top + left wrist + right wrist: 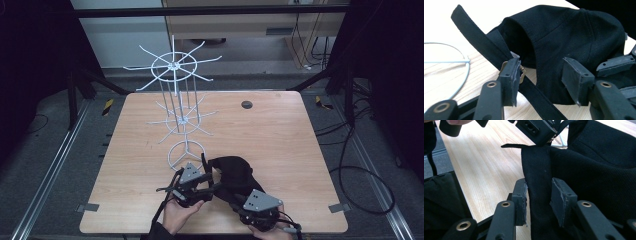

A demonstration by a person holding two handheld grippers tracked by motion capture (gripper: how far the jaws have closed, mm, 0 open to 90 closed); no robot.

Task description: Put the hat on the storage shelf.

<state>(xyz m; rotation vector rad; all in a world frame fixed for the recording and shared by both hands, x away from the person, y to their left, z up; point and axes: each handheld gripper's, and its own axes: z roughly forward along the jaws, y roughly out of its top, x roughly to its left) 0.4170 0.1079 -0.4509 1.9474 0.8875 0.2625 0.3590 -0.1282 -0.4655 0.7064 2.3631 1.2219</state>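
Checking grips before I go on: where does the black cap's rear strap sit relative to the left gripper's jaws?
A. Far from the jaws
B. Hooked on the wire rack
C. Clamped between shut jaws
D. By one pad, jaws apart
D: in the left gripper view the strap and its buckle lie against one pad of the left gripper, whose jaws stand apart before the cap.

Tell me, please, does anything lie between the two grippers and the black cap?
Nothing visible does. The black cap already sits between the open jaws of the left gripper and the right gripper, on the table.
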